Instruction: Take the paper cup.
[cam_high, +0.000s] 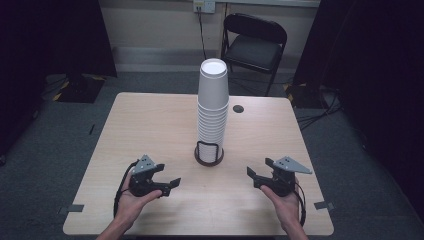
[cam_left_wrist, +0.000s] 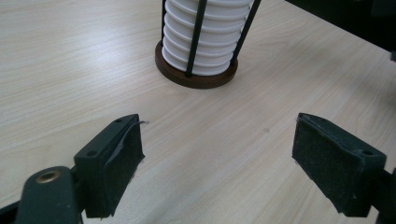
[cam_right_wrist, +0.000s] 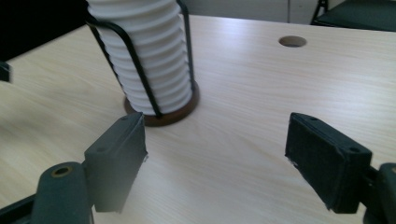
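High view: cup stack (cam_high: 213, 112) upright in holder (cam_high: 208, 154) at mid-table (cam_high: 150, 125), well ahead of both grippers and between them; left gripper (cam_high: 172, 185) and right gripper (cam_high: 251, 176) held low over the near edge, tips turned inward toward each other, each gripped in a hand (cam_high: 131, 200) coming in from the bottom, well apart from the stack

Left gripper view: jaws spread wide, released, bare wood between the pads (cam_left_wrist: 122, 154); nothing grasped, nothing touched; stack (cam_left_wrist: 208, 35) ahead and slightly left of centre between the fingers, standing in a dark round base (cam_left_wrist: 196, 77) with black wire uprights (cam_left_wrist: 196, 37) rising around the ribbed white rims; base clear of both pads, not between them

Right gripper view: jaws likewise wide and empty, pads (cam_right_wrist: 322, 158) apart over bare table; stack (cam_right_wrist: 149, 56) ahead and off toward the left finger, wire loops (cam_right_wrist: 126, 51) of the holder hugging its lower rims, brown base (cam_right_wrist: 170, 114) just beyond the left fingertip but not touching it; round cable hole (cam_right_wrist: 292, 41) in the tabletop farther off, above the right finger

Behind the table in the high view: black folding chair (cam_high: 255, 40) against the wall, well beyond the stack, far from either gripper; grey tape marks (cam_high: 75, 208) at the table's near corners, outside each hand
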